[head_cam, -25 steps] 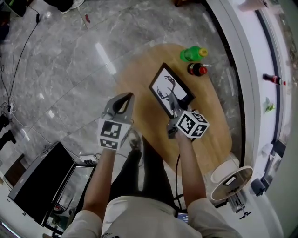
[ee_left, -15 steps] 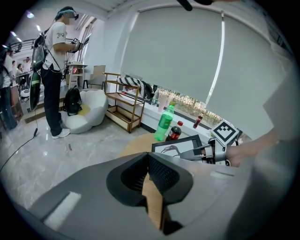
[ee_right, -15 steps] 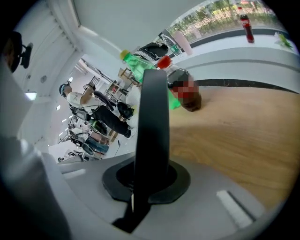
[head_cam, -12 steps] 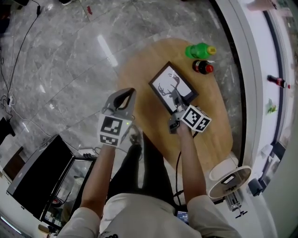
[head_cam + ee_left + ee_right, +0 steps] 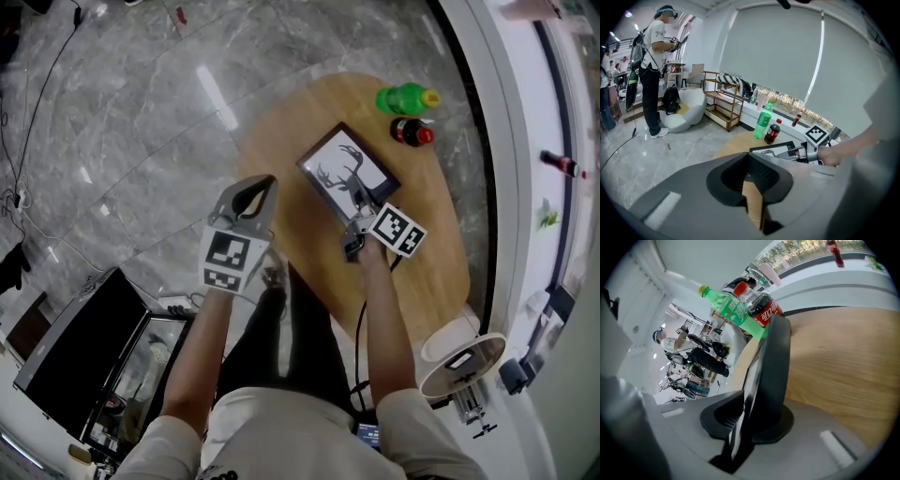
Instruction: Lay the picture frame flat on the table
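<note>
The black picture frame (image 5: 345, 173) with a deer print lies on the round wooden table (image 5: 281, 141), close to flat in the left gripper view (image 5: 776, 149). My right gripper (image 5: 358, 208) is at its near edge. Its jaws are opening with the frame's edge (image 5: 773, 362) still between them, and a thin gap shows on one side. My left gripper (image 5: 253, 192) hangs over the table's left rim, shut and empty, with only wood visible past its tips (image 5: 752, 180).
A green bottle (image 5: 403, 98) and a cola bottle (image 5: 410, 133) stand at the table's far edge, just beyond the frame. A white round stand (image 5: 464, 366) sits at the right, a black case (image 5: 84, 356) on the floor at the left. A person (image 5: 651, 70) stands far off.
The frame has tipped lower toward the tabletop. My right gripper has followed it down and loosened around its edge. The left gripper has barely moved.
</note>
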`<state>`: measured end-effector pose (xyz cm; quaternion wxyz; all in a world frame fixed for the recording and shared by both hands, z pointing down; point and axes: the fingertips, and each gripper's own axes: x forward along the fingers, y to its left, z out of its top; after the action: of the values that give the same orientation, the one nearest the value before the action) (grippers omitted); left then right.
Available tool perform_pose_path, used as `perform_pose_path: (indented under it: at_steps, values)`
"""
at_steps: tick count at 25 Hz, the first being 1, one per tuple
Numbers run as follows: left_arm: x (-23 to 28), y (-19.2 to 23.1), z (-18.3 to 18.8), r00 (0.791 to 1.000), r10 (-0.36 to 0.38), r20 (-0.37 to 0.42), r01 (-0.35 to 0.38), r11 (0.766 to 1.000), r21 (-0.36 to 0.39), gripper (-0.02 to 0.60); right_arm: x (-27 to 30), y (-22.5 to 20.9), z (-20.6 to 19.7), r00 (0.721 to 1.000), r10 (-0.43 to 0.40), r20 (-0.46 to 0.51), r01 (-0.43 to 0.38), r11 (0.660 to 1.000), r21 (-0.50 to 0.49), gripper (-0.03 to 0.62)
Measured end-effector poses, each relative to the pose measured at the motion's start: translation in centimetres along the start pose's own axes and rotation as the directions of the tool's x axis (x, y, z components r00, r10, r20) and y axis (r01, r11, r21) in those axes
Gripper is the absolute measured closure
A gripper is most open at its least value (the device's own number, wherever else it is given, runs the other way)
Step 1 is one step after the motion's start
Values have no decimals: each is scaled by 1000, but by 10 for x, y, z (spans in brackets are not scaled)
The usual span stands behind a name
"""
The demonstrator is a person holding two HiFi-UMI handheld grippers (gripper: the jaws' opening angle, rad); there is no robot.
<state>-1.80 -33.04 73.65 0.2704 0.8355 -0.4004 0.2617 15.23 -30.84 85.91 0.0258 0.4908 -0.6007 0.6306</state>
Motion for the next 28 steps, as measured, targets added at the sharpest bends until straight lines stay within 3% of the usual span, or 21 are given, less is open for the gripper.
perform_pose_path:
  at_steps: [14, 20, 23, 28]
  values:
    - [4, -4, -8, 1000, -8, -20, 8, 1000, 5, 571, 6, -44, -22, 996, -63, -64, 70, 992, 108, 421]
    - [4, -7, -9, 1000, -12, -29, 12, 1000, 15, 571, 3, -60, -33, 986, -133, -105, 141, 987, 71, 345]
    - [2, -8, -10, 999, -10, -33, 10, 1000, 19, 571, 2, -57, -36, 984, -118, -132, 125, 991, 52, 341]
    - [2, -10, -11, 999, -10, -34, 11, 1000, 25, 571, -1, -58, -40, 979, -108, -171, 118, 992, 53, 281]
